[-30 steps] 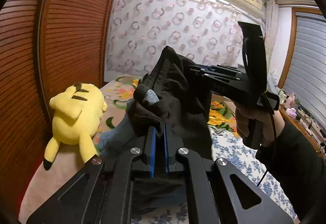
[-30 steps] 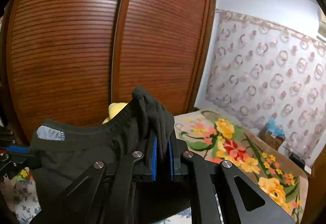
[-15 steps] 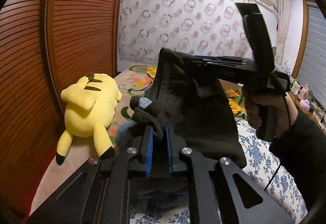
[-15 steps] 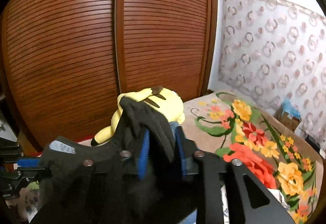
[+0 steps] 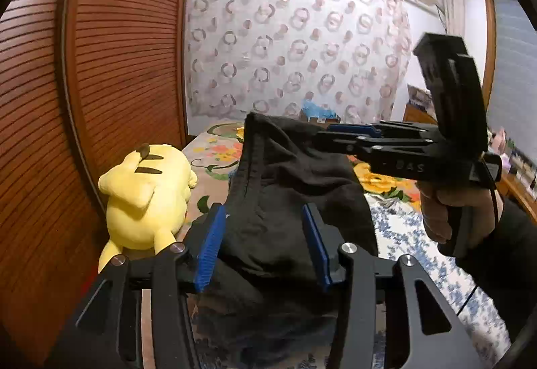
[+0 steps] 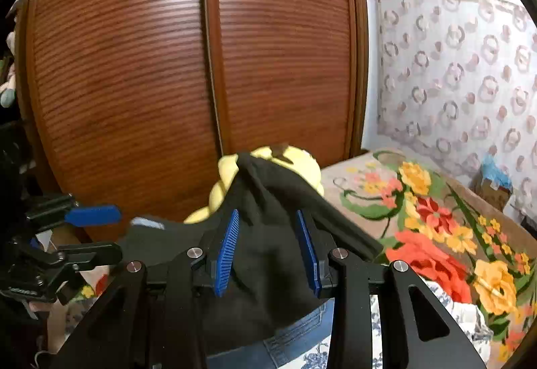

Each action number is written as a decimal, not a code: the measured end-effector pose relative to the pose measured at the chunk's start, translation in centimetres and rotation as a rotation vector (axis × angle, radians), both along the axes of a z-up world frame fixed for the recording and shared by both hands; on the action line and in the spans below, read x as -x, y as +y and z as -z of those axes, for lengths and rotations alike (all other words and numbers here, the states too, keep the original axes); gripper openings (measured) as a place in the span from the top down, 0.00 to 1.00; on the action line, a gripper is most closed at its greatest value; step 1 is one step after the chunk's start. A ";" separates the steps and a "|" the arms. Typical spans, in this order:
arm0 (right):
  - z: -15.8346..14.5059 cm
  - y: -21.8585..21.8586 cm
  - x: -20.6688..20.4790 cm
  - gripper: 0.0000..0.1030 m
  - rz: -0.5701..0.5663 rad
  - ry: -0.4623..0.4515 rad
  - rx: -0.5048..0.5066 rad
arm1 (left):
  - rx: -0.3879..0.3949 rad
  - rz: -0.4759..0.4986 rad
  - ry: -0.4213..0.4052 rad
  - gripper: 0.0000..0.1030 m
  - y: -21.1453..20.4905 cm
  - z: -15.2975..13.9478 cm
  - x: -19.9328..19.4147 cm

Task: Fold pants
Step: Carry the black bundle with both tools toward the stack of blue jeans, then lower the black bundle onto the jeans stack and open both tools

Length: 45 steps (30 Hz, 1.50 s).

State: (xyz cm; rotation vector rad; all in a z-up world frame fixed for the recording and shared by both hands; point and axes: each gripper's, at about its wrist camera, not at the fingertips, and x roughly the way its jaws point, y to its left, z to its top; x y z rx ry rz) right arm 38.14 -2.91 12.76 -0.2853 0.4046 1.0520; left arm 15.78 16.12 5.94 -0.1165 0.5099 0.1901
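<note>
The black pants (image 5: 292, 187) hang bunched between both grippers above the bed. My left gripper (image 5: 263, 244) is open, its blue pads wide apart with the dark cloth lying between them. My right gripper (image 6: 266, 249) is open too, and the pants (image 6: 268, 234) drape loosely over and between its fingers. In the left wrist view the right gripper (image 5: 339, 135) points left at the cloth's upper edge, held by a hand. In the right wrist view the left gripper (image 6: 90, 233) shows at the left, open.
A yellow plush toy (image 5: 147, 197) lies by the brown slatted wardrobe (image 6: 201, 66). The bed has a floral blanket (image 6: 436, 234) and a blue-white sheet (image 5: 412, 241). Blue jeans (image 6: 295, 335) lie under the pants. A patterned curtain (image 5: 295, 50) covers the far wall.
Both grippers were shut on the pants and have now opened. The cloth has slackened and dropped lower between the pads.
</note>
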 end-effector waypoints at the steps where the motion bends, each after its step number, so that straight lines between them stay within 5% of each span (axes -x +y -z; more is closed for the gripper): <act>1: 0.2 0.0 -0.4 0.64 0.005 0.009 0.004 | -0.005 -0.007 0.027 0.53 0.2 0.6 -0.5; 18: 3.7 5.1 -7.5 0.64 0.101 0.124 0.042 | 0.017 -0.023 0.115 0.53 2.1 5.1 -2.4; 31: 2.3 4.1 -2.1 0.64 0.133 0.070 0.012 | 0.019 -0.042 0.104 0.52 2.0 3.7 -0.8; 40: 2.0 2.6 2.3 0.64 0.115 0.059 -0.001 | 0.010 -0.040 0.067 0.09 1.9 2.5 2.0; 45: 2.0 2.1 3.6 0.46 0.135 0.045 0.010 | -0.021 -0.066 0.046 0.06 1.5 2.0 3.4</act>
